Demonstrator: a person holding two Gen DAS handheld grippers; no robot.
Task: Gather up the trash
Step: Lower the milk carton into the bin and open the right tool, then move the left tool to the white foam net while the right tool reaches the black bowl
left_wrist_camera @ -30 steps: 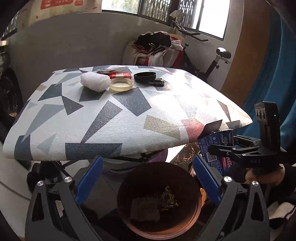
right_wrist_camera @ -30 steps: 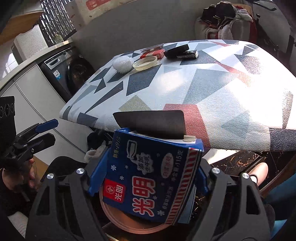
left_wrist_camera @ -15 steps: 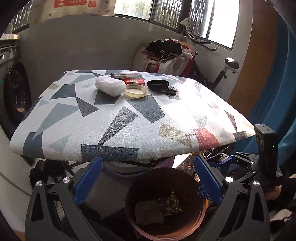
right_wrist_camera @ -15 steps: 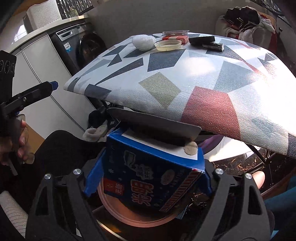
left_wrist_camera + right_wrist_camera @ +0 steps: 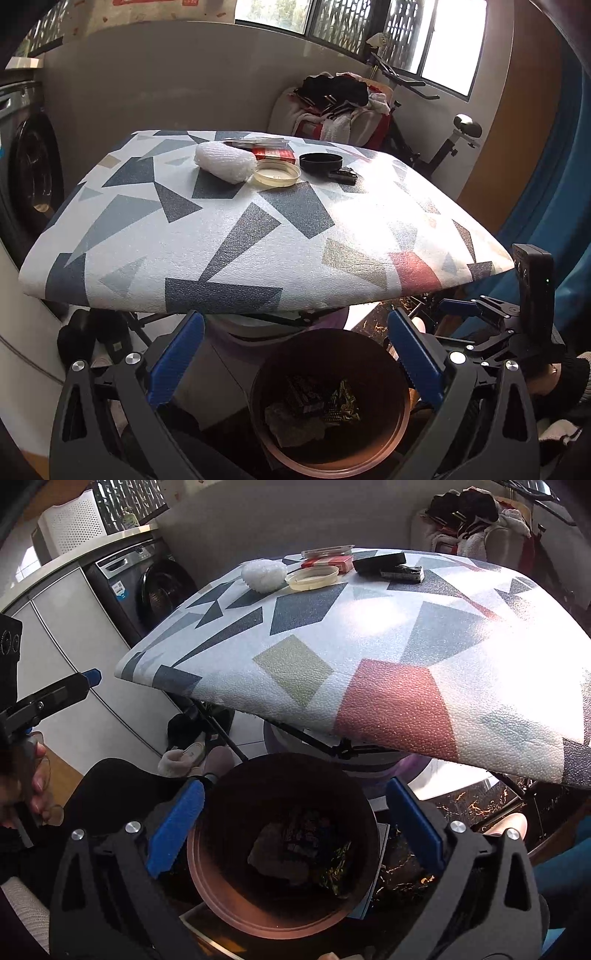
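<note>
The right gripper [image 5: 293, 827] is hanging directly over the round brown plastic bin [image 5: 229, 901] under the near edge of the patterned foam-topped table [image 5: 369, 657]. Its jaws have just been opening and are now standing wide with nothing between them. Crumpled wrappers and a blue printed carton [image 5: 306, 834] are lying at the bottom of the bin, so that piece looks delivered. The left gripper [image 5: 291, 354] is also hovering above the bin, jaws spread and empty. Much appears left: at the table's far edge, well apart from the bin, are sitting a white bubble-wrap wad [image 5: 225, 166], a clear plastic lid [image 5: 276, 174], a red box [image 5: 275, 155], a black round lid [image 5: 320, 162] and a small dark packet [image 5: 343, 174].
</note>
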